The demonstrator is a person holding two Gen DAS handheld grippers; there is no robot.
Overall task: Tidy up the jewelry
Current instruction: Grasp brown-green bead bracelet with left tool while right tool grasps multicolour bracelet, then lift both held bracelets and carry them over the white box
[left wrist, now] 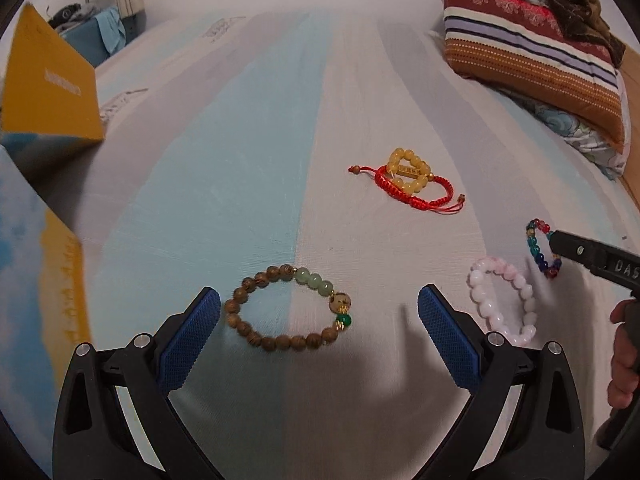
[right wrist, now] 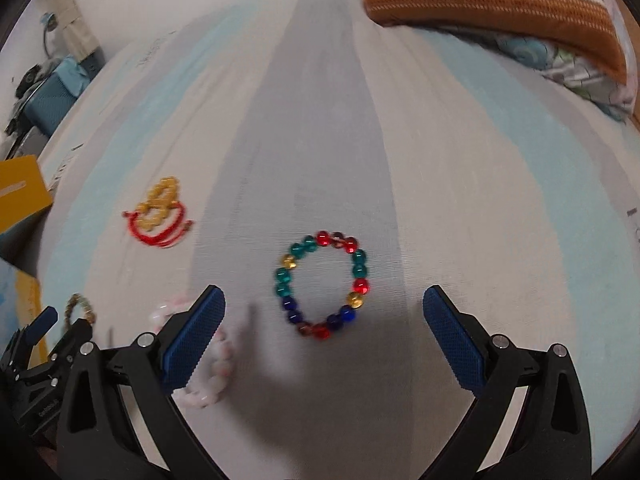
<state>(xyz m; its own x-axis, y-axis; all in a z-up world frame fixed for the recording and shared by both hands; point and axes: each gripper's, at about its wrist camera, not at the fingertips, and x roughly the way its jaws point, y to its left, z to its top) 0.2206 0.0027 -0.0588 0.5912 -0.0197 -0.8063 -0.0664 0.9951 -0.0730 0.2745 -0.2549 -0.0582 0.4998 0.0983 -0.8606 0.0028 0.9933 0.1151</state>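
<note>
Both grippers are at the reaching step; no bracelet is taken yet. The left gripper (left wrist: 319, 312) hangs low over the striped bed sheet (left wrist: 256, 152) with its jaws spread wide and nothing between them. The wooden bead bracelet (left wrist: 289, 309) lies flat on the sheet between its two blue pads (left wrist: 192, 344), nearer to the left pad, and touches neither. The right gripper (right wrist: 324, 312) is also wide open and empty, and the multicolour glass bracelet (right wrist: 322, 285) lies flat between its fingers, a little ahead of the tips.

The pink bracelet (left wrist: 505, 303) lies between the two grippers, just beside the right pad of the left one. The yellow bead bracelet (left wrist: 408, 172) and the red cord bracelet (left wrist: 416, 188) lie together, one over the other, further toward the middle of the bed. A yellow box (left wrist: 48, 84) stands open at the left edge of the bed; I judge it is the place for the jewelry, but its inside is not visible. A striped pillow (left wrist: 532, 48) is at the far right corner.

The next move probably needs each gripper to go down until the pads reach the sheet, then close on one side of the ring of beads. The beads are round and smooth, so they may slip out.
</note>
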